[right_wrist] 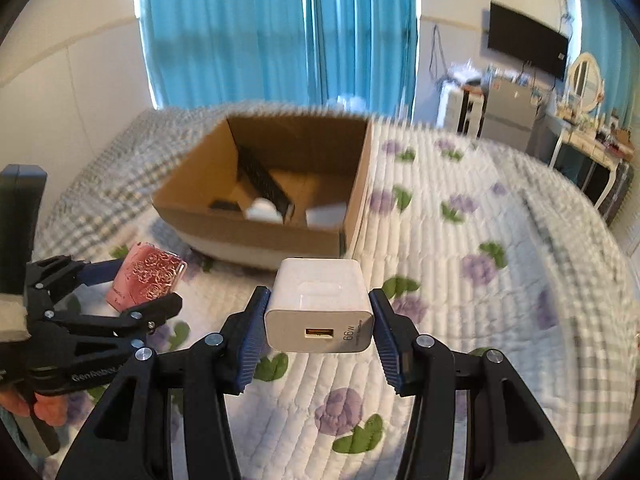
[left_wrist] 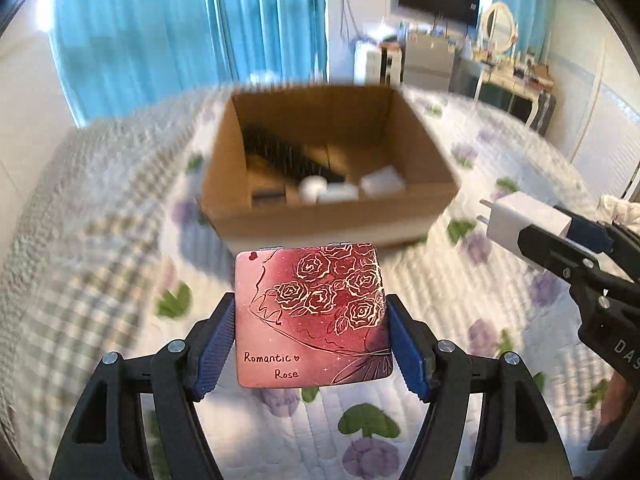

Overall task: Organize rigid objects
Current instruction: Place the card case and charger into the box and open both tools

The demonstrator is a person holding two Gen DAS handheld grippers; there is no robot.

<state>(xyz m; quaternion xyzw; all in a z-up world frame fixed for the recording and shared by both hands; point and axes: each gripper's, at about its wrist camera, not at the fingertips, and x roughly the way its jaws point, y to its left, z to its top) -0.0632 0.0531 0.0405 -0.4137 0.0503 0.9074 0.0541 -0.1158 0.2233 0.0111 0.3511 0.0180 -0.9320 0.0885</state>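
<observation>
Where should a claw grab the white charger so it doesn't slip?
Grip the white charger across its two flat side faces, coming from the USB-port end, as the right claw does. Those sides are parallel; the prongs stick out the far end.

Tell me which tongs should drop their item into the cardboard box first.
Left, probably, by a small margin. The left tongs hold the rose case squarely facing the cardboard box; the right tongs with the charger sit off its corner.

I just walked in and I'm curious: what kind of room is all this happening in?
Most likely a bedroom. The cardboard box sits on a bed covered with a quilt printed with purple flowers, a dressing table with an oval mirror stands by the wall, and blue curtains hang behind.
</observation>
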